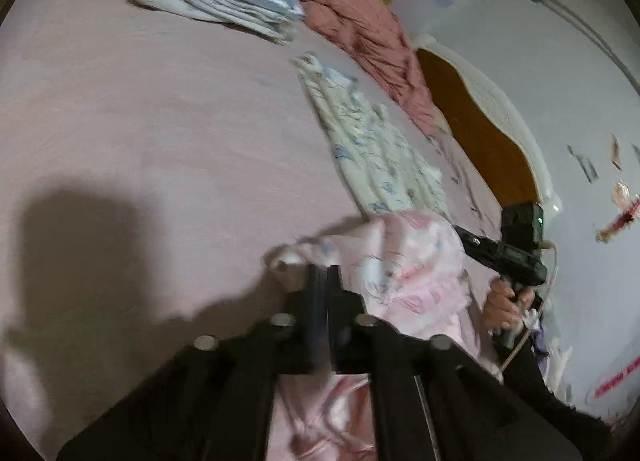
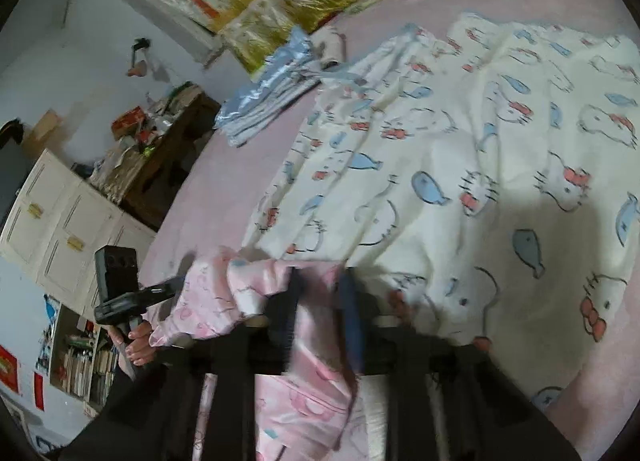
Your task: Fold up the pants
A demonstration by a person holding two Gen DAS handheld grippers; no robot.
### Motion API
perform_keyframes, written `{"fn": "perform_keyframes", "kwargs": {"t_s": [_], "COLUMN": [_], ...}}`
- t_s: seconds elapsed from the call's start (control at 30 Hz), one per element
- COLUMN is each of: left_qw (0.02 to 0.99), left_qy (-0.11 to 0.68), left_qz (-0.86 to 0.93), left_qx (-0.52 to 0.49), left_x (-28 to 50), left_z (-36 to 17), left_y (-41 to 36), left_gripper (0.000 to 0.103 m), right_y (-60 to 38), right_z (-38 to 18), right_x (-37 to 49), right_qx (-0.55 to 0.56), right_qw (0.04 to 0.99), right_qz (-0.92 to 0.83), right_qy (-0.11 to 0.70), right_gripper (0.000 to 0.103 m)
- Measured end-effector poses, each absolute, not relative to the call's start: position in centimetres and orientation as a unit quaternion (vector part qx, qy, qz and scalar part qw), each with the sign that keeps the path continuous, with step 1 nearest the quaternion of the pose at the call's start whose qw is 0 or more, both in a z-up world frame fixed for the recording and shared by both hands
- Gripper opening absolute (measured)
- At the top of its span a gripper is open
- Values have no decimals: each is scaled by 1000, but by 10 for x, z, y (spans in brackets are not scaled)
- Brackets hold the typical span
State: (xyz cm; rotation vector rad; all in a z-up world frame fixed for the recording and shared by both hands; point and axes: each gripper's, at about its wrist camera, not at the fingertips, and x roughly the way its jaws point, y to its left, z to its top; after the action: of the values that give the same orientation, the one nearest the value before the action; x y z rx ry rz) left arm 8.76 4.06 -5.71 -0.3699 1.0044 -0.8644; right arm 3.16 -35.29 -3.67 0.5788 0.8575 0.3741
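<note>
both tools pinching the pink pants: left tool (image 1: 323, 281) pressed together on an edge, right tool (image 2: 320, 293) clamped on cloth. pants (image 1: 408, 273) bunched, near on the bed (image 1: 140, 121). better lifted level, pulled taut, then laid flat.

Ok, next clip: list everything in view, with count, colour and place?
pink pants: one, pink print, held at near bed edge
cream garment: one, cream with cat-and-fish print, spread on bed
folded stack: one, blue-white, far side of bed
quilt: one, dusty pink, bunched by headboard
bed sheet: one, pink
cabinet: one, white, beside bed
left gripper: black, shut on pink pants
right gripper: black, shut on pink pants
</note>
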Motion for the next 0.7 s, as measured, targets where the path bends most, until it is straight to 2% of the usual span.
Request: {"fn": "perform_keyframes", "kwargs": {"t_s": [0.27, 0.47, 0.6, 0.7], "left_qw": [870, 910, 920, 923], "left_qy": [330, 256, 238, 278], "left_qz": [-359, -325, -309, -264], "left_qx": [-73, -38, -33, 37], "left_x": [50, 37, 41, 51], "left_z": [-6, 7, 13, 3], "left_y": [35, 35, 36, 21], "left_gripper": [0, 0, 1, 1], "right_y": [-338, -328, -330, -339], "right_z": [-3, -2, -7, -15], "right_x": [5, -4, -2, 5], "right_qx": [177, 141, 153, 190], "right_qw": [920, 930, 922, 910], "right_qz": [105, 93, 97, 111], "right_qy": [333, 326, 341, 352], "right_gripper": [3, 3, 13, 14]}}
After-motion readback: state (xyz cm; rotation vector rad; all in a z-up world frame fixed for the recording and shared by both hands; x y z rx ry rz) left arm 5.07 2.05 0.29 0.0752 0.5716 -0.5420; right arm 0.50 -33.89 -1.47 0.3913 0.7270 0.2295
